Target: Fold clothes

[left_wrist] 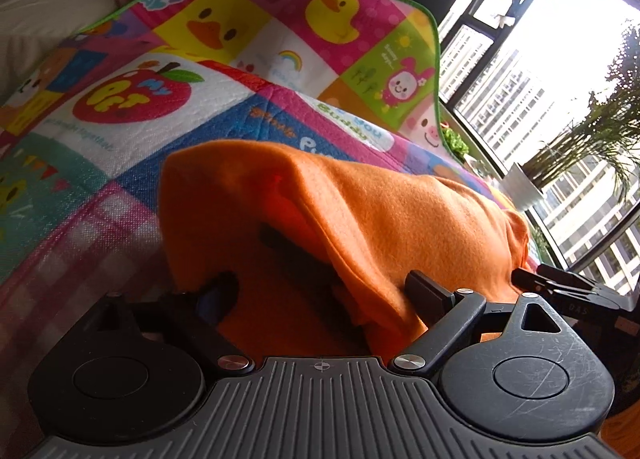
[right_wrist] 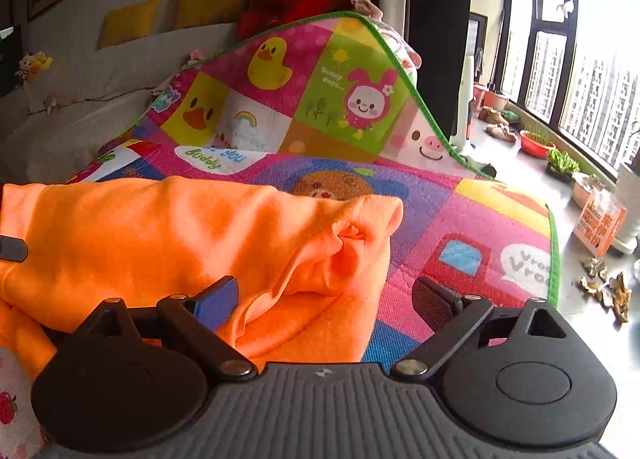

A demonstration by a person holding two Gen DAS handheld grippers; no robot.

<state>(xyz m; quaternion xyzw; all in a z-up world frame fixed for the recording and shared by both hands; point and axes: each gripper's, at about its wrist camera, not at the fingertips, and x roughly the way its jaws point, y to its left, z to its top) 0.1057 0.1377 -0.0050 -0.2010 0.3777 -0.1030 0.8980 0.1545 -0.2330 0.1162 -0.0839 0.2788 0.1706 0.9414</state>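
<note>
An orange garment (right_wrist: 168, 243) is seen heaped on a brightly printed play mat (right_wrist: 460, 219), whose far end is raised and curls over towards a pale sofa (right_wrist: 80, 131).

In the left wrist view the orange garment (left_wrist: 360, 211) is draped right over the left gripper (left_wrist: 320, 291). Its fingers are spread wide apart, with the cloth lying over and between them rather than pinched — one finger is largely hidden beneath a fold. The tip of the right gripper (left_wrist: 560, 283) is glimpsed at the garment's far right edge.

In the right wrist view the right gripper (right_wrist: 324, 295) is held with its jaws wide apart. The blue-padded finger (right_wrist: 216, 299) is pressed against the rumpled edge of the garment, while the other finger stands clear over the bare mat.

Beyond the mat's green border, a window (right_wrist: 592, 91) is seen along the right side — small potted plants (right_wrist: 560, 163) and an orange box (right_wrist: 600, 225) are set on the floor beneath it. Yellow cushions (right_wrist: 212, 7) are lined along the sofa back.
</note>
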